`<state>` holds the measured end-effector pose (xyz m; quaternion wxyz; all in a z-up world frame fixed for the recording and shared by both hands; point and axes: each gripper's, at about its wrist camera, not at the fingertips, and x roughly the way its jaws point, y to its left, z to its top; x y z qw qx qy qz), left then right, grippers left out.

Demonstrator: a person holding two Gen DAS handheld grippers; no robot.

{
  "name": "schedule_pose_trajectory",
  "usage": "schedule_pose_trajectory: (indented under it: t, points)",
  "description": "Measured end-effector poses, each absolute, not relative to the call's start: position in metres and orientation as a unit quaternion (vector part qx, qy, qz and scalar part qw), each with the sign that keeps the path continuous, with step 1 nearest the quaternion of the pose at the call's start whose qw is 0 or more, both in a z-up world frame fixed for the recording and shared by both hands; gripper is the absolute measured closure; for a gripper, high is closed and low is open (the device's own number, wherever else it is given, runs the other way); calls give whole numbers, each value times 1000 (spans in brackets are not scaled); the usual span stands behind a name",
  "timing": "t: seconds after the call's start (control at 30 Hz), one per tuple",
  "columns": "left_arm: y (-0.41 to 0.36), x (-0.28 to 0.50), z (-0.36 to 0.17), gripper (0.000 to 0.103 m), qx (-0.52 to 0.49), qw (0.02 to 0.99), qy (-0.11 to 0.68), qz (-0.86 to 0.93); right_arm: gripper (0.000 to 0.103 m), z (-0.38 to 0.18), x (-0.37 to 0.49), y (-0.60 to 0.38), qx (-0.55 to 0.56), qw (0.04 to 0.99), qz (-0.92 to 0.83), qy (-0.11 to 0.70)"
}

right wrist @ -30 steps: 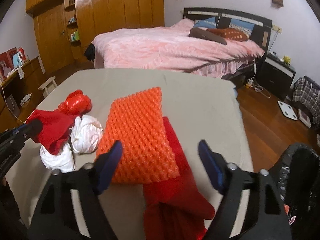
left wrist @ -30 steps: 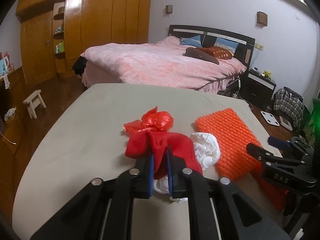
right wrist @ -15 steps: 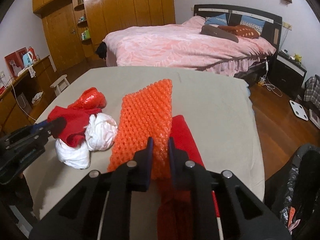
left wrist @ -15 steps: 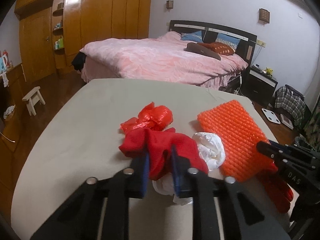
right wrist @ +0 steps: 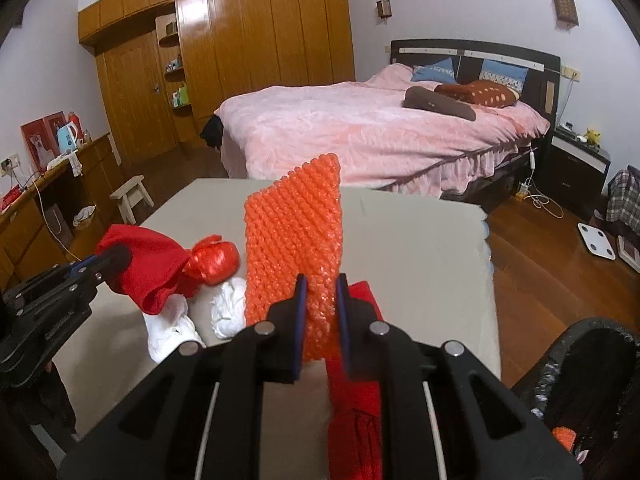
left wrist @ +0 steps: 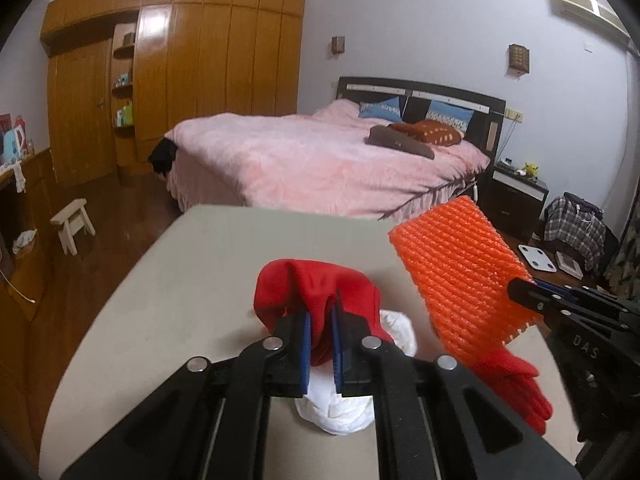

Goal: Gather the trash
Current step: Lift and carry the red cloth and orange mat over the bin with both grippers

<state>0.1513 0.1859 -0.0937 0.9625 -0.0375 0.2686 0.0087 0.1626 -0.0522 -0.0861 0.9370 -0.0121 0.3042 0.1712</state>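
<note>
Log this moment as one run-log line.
left gripper: shut on red cloth | right gripper: shut on orange bubble wrap | both lifted off table | white wads: on table

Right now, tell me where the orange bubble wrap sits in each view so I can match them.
Left wrist: orange bubble wrap at right, lifted, pinched by the right gripper.
Right wrist: centre, standing up between the right gripper's blue pads.
Shared landmark: pink bed behind the table.
</note>
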Motion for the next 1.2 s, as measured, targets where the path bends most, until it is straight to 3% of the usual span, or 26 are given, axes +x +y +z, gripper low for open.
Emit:
schedule_pose_trajectory:
  t: [0.53, 1.2]
  points:
    - [133, 127, -42, 95, -29, 975, 214, -52, 90, -39, 126, -94, 10, 953, 144, 266]
    - [23, 109, -53, 95, -24, 958, 234, -167, 90, -48, 69, -210, 21, 959, 30, 281]
